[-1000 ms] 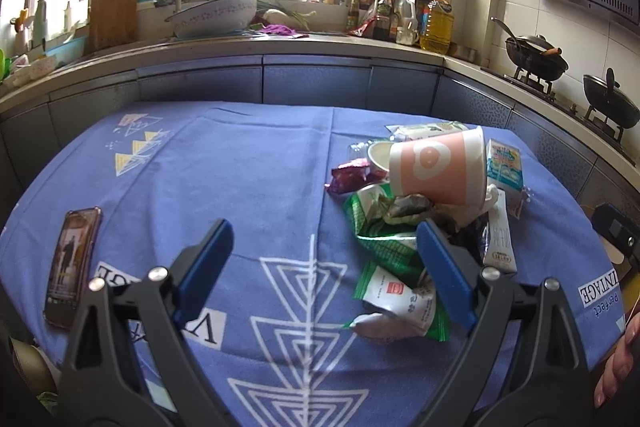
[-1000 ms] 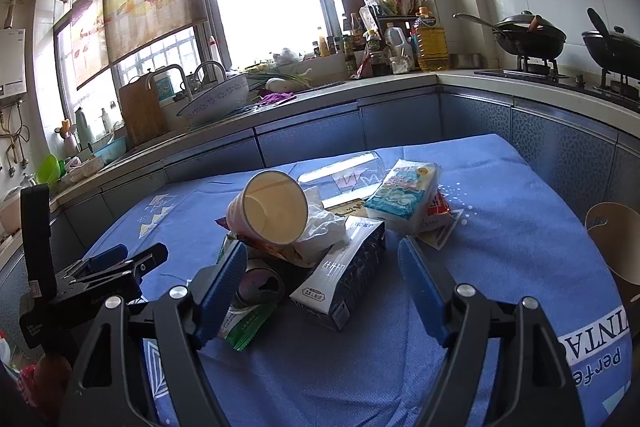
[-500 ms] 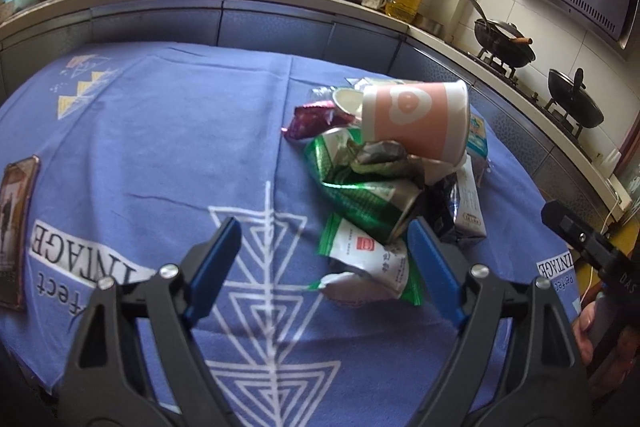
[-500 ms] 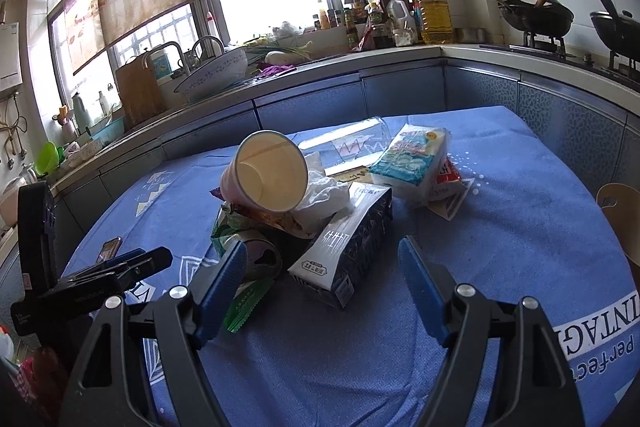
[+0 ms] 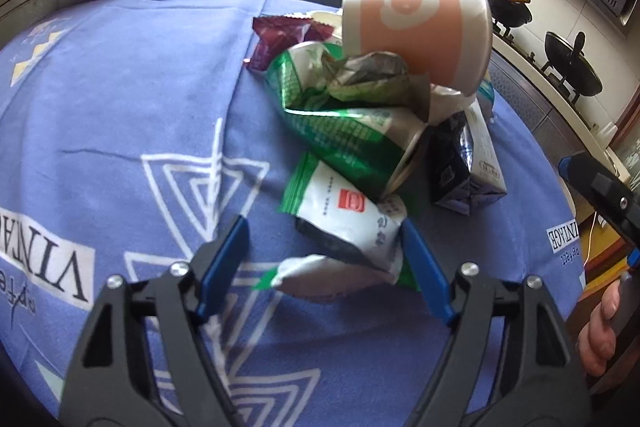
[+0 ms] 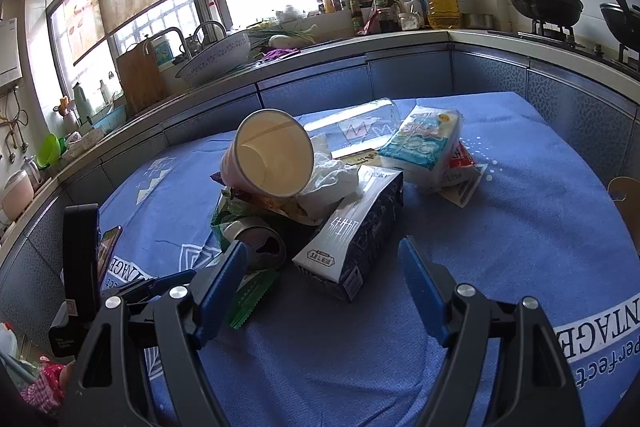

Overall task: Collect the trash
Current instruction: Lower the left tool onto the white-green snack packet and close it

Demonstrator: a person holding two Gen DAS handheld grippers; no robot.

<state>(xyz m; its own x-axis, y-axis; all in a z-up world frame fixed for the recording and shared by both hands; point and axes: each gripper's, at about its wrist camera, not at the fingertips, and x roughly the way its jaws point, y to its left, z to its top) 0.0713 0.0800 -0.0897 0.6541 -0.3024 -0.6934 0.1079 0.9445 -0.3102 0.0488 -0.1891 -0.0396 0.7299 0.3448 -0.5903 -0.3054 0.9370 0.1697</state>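
A heap of rubbish sits on a round table under a blue cloth (image 5: 120, 115) printed with white triangles, in a kitchen with a counter running along the far side. Nothing looks collected yet: the whole heap is on the cloth, and no bin or bag shows. On top, a pink and white paper cup (image 5: 416, 35) lies tipped on its side; below it are a crumpled green foil wrapper (image 5: 344, 131), a small purple wrapper (image 5: 280, 39) to its far left, and a dark carton with a white end panel (image 6: 352, 239) to the right. Nearest the left gripper (image 5: 324, 255) lies a white and green snack packet with a red square label (image 5: 352, 223). That gripper's blue-padded jaws have just been closing and the packet is between them, its right edge just beside the right pad and a clear gap on the left, so it is not yet pinched. The right gripper (image 6: 322, 275) hovers with its jaws spread and empty, near end of the carton just beyond them. Every piece remains to be picked up
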